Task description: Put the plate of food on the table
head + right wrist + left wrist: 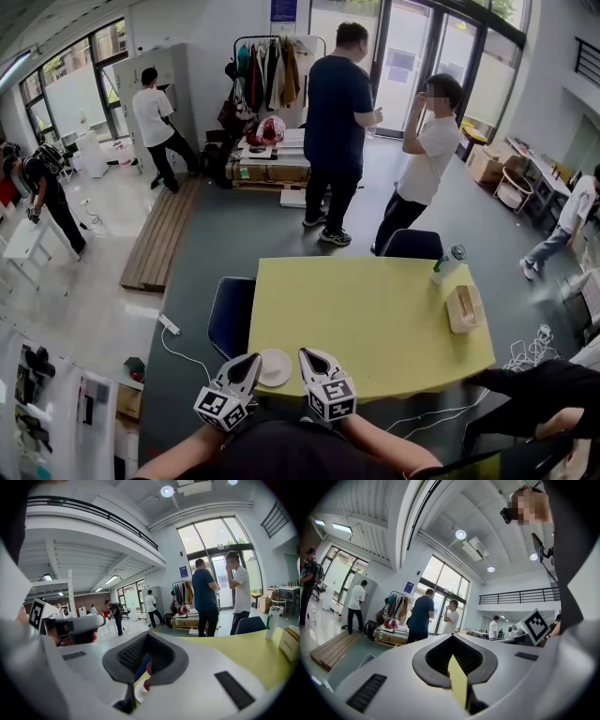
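**A:** Plate of food point(275, 367): where does it sit?

**B:** On the yellow table point(375, 319), right at its 7 o'clock corner, close to the near edge. I can't tell whether the rim overhangs. In the head view the plate looks plain white. The right gripper view shows a reddish bit by it, but I can't say that's food.

**A:** And the grippers?

**B:** The left gripper point(251, 360) is at the plate's 9 o'clock, its tip touching the rim or just beside it. The right gripper point(307, 356) is at the plate's 3 o'clock, just beside it. Each gripper's own view shows the jaws pressed together at the tips with nothing pinched. Through the left gap only a strip of table shows. Through the right gap the plate shows lower down, beyond the jaws rather than in them.

**A:** So is it done?

**B:** Mostly, I'd say. The plate is down, but that corner is a poor spot for it, with the blue chair point(230, 314) directly off the edge at 9 o'clock.

**A:** How would you finish it well?

**B:** I'd move it toward 12 o'clock, onto the open middle. Part one gripper's jaws, take the rim at 6 o'clock and keep the plate level. Or push it slowly with both closed tips, evenly so it doesn't spin. The bottle point(447, 264) and wooden box point(465, 307) at the table's 3 o'clock are well apart from it and not in the way.
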A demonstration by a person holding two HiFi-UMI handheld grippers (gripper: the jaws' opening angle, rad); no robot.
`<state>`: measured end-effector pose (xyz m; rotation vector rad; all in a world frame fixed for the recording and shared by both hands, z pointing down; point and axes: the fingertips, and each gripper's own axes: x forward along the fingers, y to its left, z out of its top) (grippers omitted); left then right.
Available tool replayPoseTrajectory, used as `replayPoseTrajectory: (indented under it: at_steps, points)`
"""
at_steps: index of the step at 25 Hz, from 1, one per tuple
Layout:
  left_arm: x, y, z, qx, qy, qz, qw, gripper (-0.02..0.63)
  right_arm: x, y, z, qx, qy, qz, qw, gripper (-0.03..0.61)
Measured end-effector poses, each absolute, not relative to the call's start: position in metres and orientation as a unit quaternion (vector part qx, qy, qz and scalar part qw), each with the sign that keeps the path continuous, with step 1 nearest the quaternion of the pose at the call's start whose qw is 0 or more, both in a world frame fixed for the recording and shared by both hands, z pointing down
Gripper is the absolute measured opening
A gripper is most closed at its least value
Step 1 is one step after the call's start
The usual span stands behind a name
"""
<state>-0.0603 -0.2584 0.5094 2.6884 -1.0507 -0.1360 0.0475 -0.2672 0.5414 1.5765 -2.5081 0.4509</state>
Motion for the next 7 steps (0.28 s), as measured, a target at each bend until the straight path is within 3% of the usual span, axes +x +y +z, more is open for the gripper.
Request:
replayPoseTrajectory:
  at_steps: [7]
  points:
    - [-0.0661, -0.2558, 0.5123, 0.924, -0.357, -0.051, 0.127, 0.008, 0.0446, -0.2667, 0.5432, 0.527, -0.834, 0.147, 0.072, 0.011]
